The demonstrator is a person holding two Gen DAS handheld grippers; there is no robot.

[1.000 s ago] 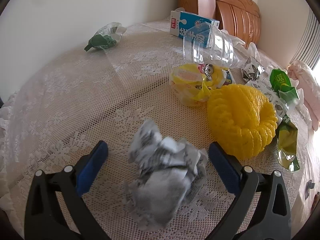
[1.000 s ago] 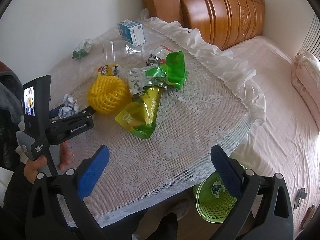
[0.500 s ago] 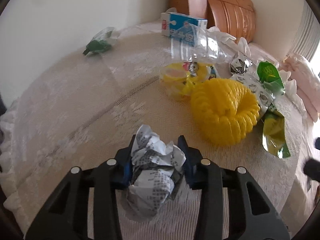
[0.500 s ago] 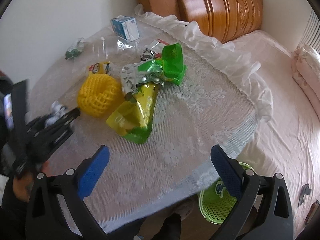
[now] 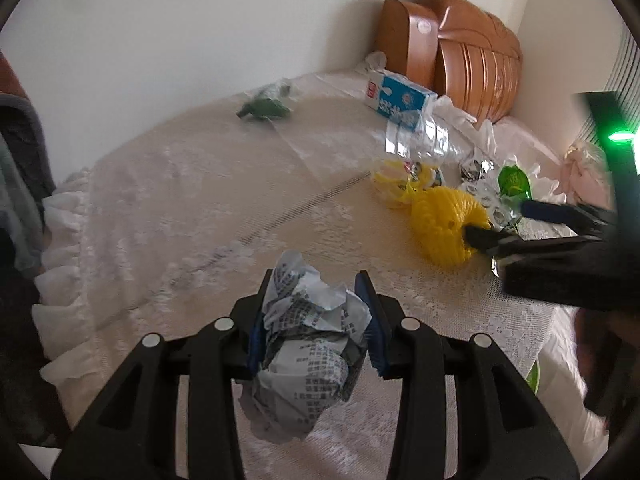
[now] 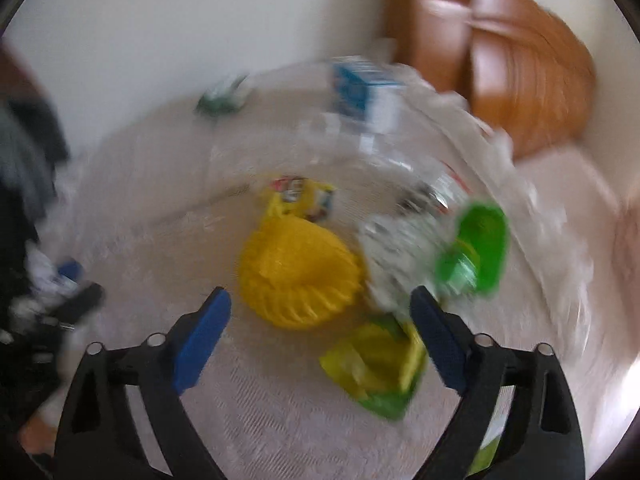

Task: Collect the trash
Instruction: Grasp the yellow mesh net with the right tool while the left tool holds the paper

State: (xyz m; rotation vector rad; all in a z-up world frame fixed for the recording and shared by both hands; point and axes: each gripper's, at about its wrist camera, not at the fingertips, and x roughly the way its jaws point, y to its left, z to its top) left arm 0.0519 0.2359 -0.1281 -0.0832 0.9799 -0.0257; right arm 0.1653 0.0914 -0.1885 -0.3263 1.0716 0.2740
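Note:
My left gripper (image 5: 314, 292) is shut on a crumpled ball of printed paper (image 5: 308, 352), held a little above the lace tablecloth (image 5: 180, 208). In the blurred right wrist view, my right gripper (image 6: 320, 300) stands open just short of a yellow foam net (image 6: 296, 272), with nothing between its jaws. The left wrist view shows the right gripper (image 5: 508, 222) reaching in from the right, one finger touching the yellow foam net (image 5: 444, 224). A yellow-green pouch (image 6: 376, 368) lies beside the right finger.
On the table lie a blue milk carton (image 5: 400, 98), a clear plastic bottle (image 5: 420, 140), a green crushed bottle (image 5: 264, 106), a yellow cartoon wrapper (image 5: 396, 184) and a green wrapper (image 6: 476, 248). A wooden headboard (image 5: 460, 52) and a bed are behind.
The left gripper closed on the paper ball and lifted it off the table. The right gripper swept left across the table towards the yellow net and rolled.

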